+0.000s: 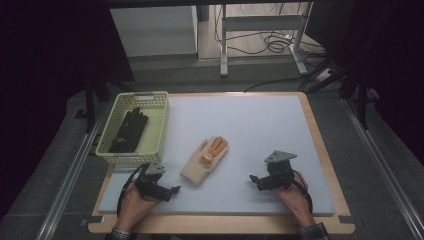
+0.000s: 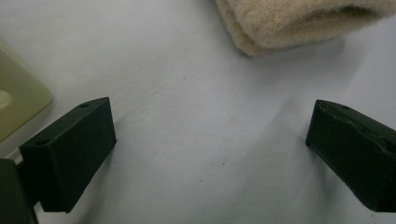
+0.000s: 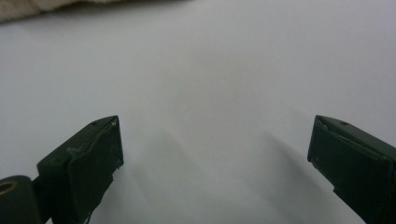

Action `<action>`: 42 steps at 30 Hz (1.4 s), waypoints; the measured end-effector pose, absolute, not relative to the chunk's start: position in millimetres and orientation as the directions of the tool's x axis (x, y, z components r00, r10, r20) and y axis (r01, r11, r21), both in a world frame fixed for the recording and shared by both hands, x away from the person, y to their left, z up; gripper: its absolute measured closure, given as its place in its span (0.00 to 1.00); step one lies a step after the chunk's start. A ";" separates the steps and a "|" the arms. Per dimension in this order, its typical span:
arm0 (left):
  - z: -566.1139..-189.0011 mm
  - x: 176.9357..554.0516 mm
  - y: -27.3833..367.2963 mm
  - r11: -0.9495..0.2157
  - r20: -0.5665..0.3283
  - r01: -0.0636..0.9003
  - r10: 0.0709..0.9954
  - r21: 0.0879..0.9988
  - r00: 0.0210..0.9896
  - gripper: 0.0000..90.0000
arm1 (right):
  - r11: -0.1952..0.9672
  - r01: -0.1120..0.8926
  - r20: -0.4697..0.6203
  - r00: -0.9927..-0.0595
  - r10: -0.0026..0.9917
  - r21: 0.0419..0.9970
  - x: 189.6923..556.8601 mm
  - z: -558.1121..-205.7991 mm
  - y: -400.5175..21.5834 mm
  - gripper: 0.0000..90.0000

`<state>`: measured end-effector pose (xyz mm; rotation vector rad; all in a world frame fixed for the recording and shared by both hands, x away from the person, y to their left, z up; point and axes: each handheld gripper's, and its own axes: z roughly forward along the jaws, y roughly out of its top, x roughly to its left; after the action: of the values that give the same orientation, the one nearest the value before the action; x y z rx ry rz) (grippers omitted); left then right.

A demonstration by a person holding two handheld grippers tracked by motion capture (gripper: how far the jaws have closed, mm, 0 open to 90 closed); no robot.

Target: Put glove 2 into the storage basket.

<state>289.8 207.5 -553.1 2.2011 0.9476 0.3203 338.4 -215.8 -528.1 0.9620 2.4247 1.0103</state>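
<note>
A cream knitted glove (image 1: 204,160) with orange-tan fingers lies flat on the pale grey foam mat (image 1: 260,130) that covers the wooden table (image 1: 320,145). Its long axis runs diagonally: the cuff points toward the near left, the fingers toward the far right. In the left gripper view its cuff (image 2: 299,21) looks thick and fuzzy, folded double at the edge. At the table's left stands a pale yellow plastic basket (image 1: 159,127) with lattice walls, and a black glove (image 1: 128,131) lies lengthwise inside it. The left hand-held gripper (image 1: 171,191) rests low over the mat just near the cream glove's cuff, its square black jaws spread wide and holding nothing, with a corner of the basket beside the left jaw. The right hand-held gripper (image 1: 255,180), topped by a grey three-cornered plate, sits to the right of the glove and apart from it, jaws equally wide over bare mat, gripping nothing.
</note>
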 end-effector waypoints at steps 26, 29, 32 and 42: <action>-534.2 288.6 189.4 -0.449 -0.107 0.547 0.696 0.706 0.710 0.00 | 0.530 0.480 -0.049 -0.707 0.705 0.699 340.7 -534.7 -216.2 0.03; -526.1 291.6 179.0 -0.461 -0.101 0.541 0.688 0.704 0.718 0.00 | 0.530 0.480 -0.049 -0.707 0.705 0.699 340.7 -534.8 -216.2 0.03; -519.0 296.6 169.6 -0.455 -0.119 0.545 0.681 0.704 0.723 0.00 | 0.530 0.479 -0.049 -0.707 0.705 0.700 340.7 -534.8 -216.2 0.03; -507.9 321.5 136.9 -0.480 -0.095 0.562 0.698 0.673 0.710 0.00 | 0.530 0.479 -0.049 -0.708 0.705 0.700 340.7 -534.8 -216.3 0.03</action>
<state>321.5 136.9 -507.9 2.2122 0.9533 0.2491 340.7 -216.3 -534.8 0.9817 2.4463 0.9709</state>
